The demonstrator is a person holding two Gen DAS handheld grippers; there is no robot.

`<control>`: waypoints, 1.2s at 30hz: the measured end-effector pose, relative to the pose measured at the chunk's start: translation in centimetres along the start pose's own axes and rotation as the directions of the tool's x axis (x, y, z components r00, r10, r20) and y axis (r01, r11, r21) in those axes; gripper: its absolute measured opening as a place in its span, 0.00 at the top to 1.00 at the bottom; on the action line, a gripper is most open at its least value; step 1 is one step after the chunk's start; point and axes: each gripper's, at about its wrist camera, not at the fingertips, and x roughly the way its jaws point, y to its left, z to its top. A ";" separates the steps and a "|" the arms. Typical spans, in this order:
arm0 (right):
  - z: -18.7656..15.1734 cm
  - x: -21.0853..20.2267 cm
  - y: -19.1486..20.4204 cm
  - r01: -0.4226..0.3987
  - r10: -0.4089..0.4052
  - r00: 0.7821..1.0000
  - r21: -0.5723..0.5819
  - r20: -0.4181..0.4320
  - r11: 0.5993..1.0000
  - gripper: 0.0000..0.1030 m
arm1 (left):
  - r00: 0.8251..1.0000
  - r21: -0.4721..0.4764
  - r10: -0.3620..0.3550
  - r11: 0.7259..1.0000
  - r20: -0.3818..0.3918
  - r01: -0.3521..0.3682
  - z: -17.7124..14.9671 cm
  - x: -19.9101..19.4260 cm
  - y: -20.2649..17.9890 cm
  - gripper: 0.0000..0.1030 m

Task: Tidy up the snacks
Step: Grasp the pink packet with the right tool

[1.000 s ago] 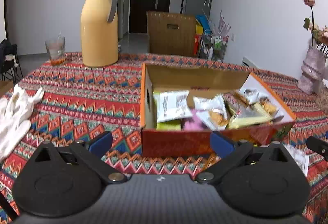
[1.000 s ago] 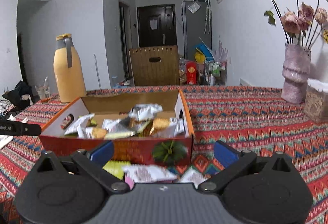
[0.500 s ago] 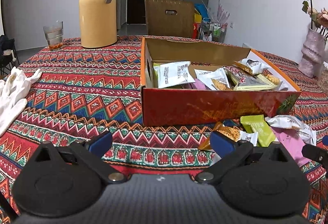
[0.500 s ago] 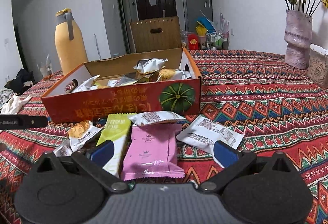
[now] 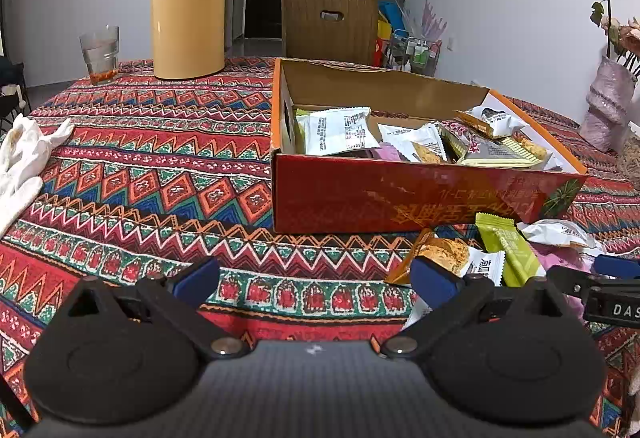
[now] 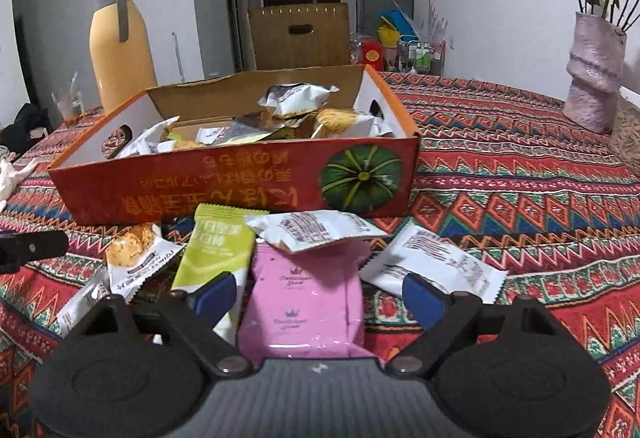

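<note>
Right tool [image 6: 318, 296] closing, pink packet [image 6: 306, 298] between its jaws, before snack box [image 6: 240, 181]; left tool [image 5: 314, 278] spread, empty.

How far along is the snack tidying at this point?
Done: many packets already lie in the cardboard box. In hand: the right hand-held gripper is closing around the pink packet, pads not yet on it. Left: the green packet and several white packets on the tablecloth.
</note>
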 end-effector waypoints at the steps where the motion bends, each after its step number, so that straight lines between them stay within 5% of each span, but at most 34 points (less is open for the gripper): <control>1: 0.0 0.1 0.0 -0.001 0.001 1.000 0.001 0.000 1.000 0.17 | 1.000 -0.002 -0.002 1.000 -0.001 0.002 0.0 0.0 0.1 0.00; 16: -0.3 -0.4 0.3 -0.052 0.053 0.999 0.011 0.000 0.999 0.27 | 1.000 -0.008 -0.010 1.000 0.003 0.010 -0.1 -0.1 0.0 0.00; 21: 0.0 -0.6 -0.4 -0.037 0.037 0.999 0.036 0.008 0.999 0.38 | 1.000 -0.010 -0.009 1.000 0.001 0.009 -0.1 -0.1 0.0 0.00; 36: -1.0 0.7 1.1 0.022 -0.023 1.000 -0.053 -0.005 0.998 0.41 | 1.000 -0.021 -0.017 1.000 -0.002 0.017 -0.1 -0.1 0.1 0.00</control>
